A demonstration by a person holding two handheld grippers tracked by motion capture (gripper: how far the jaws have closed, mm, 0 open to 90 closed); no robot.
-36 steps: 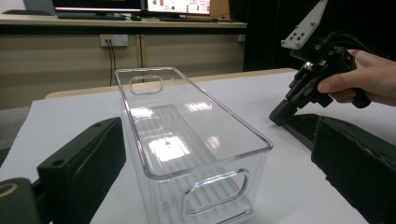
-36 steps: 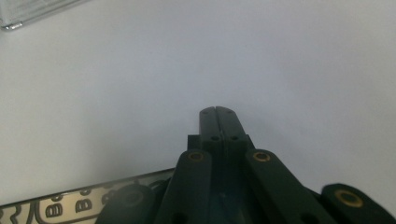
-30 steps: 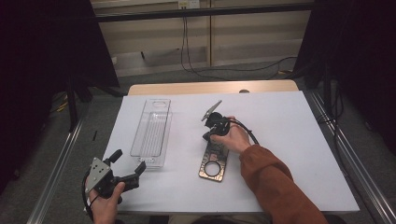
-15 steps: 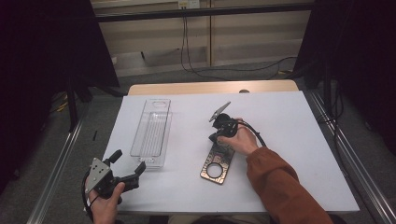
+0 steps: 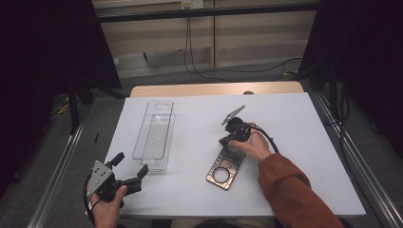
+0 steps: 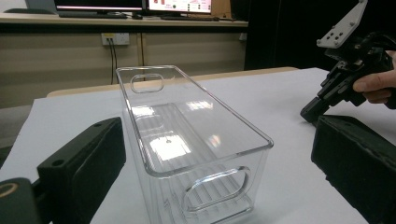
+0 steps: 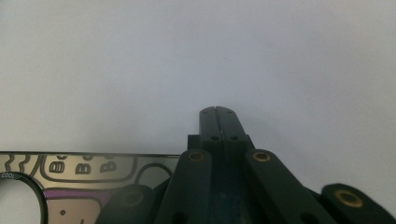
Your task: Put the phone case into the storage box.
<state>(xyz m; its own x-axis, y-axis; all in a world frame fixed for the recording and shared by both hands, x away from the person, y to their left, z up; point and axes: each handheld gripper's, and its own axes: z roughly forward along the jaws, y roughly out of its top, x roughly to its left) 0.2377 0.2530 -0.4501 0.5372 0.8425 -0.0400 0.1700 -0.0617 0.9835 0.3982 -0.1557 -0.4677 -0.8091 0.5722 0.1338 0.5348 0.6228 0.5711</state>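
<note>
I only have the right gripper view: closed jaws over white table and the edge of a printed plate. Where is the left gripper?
Observer: The left gripper sits at the table's near left corner, jaws open, pointing at the near end of a clear plastic bin.
Operator: Anything in that bin?
Observer: Nothing; the left gripper view looks straight through its ribbed floor.
Operator: How does my plate lie?
Observer: The flat metal plate with a round hole lies on the white table, right of the bin and apart from it. The right gripper is shut, tips down at the plate's far end.
</note>
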